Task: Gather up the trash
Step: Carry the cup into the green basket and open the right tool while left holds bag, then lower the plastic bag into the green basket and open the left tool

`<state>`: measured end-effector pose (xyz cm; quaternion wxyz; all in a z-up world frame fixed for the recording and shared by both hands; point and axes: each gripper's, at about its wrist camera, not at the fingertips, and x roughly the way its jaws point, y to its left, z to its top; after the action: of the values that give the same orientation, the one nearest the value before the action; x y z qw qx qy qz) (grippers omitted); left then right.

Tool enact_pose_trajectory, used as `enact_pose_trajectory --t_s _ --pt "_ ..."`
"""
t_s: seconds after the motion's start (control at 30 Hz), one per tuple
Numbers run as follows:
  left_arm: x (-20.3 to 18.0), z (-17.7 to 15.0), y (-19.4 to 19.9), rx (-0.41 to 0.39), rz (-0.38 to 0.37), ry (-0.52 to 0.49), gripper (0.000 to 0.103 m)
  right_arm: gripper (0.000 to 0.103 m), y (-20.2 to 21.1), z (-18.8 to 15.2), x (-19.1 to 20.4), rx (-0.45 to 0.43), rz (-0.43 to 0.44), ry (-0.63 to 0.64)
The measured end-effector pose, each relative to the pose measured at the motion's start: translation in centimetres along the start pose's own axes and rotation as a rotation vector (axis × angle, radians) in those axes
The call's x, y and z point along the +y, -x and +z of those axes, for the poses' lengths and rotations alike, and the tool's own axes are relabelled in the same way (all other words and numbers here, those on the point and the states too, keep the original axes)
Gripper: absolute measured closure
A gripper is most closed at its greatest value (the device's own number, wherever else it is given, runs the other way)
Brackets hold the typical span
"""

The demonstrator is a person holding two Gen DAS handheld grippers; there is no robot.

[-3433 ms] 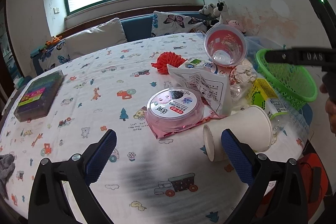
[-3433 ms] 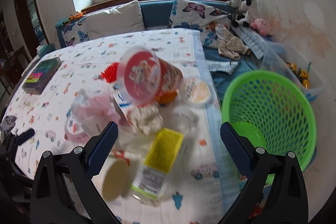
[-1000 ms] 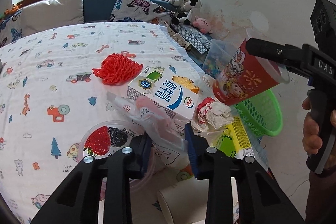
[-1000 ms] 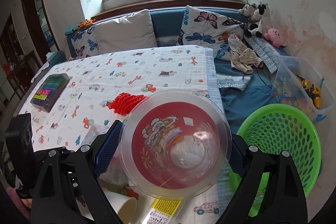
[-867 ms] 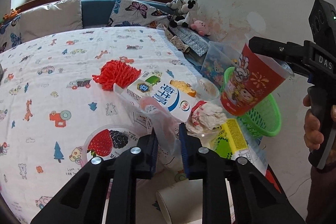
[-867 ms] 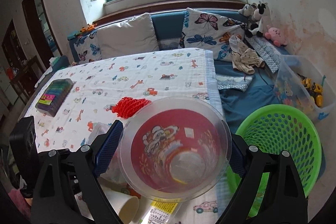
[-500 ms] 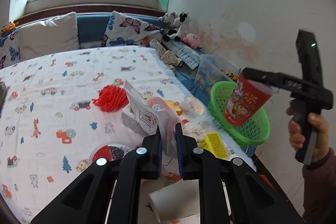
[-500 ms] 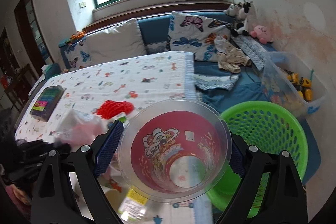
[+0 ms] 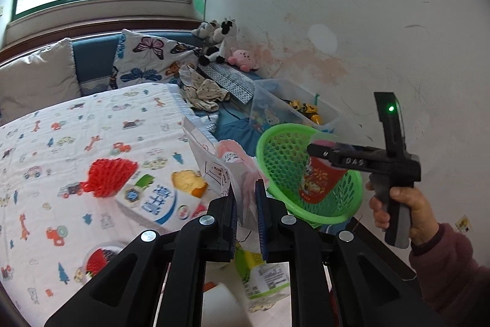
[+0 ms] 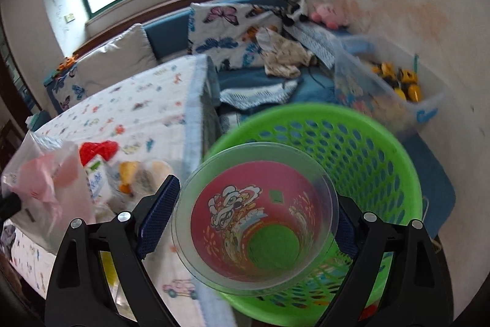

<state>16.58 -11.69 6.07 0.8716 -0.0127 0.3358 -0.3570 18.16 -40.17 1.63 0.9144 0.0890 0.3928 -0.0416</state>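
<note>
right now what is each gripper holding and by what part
Left gripper: shut on the lower edge of the clear plastic bag. Right gripper: its fingers clamp the red cup across its rim, over the green basket.

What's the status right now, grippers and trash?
Left gripper shut on clear plastic bag, lifted above table. Right gripper holds red plastic cup over green basket. Nothing in the way.

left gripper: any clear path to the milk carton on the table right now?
Probably not. The left gripper is shut on the clear plastic bag, which hangs between it and the milk carton. The carton itself lies uncovered on the tablecloth, but the bag must be dropped first.
</note>
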Motion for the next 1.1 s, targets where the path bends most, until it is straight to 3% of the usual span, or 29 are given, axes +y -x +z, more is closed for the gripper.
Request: enact_pose_trajectory --t_s 0.4,0.73,1.1 --pt "-4.2 3.0 -5.9 0.053 -0.026 -0.064 0.092 0.008 -0.8 -2.2 -3.9 0.022 0.007 -0.051" --pt "-8.4 3.6 -11.2 0.127 -0.054 -0.123 0.092 0.008 3.6 -4.1 -5.5 -0.053 -0.085 0.01" --pt "-11.0 2.6 -15.8 0.215 -0.034 -0.138 0.087 0.007 6.6 -5.8 -8.5 -0.103 -0.094 -0.061"
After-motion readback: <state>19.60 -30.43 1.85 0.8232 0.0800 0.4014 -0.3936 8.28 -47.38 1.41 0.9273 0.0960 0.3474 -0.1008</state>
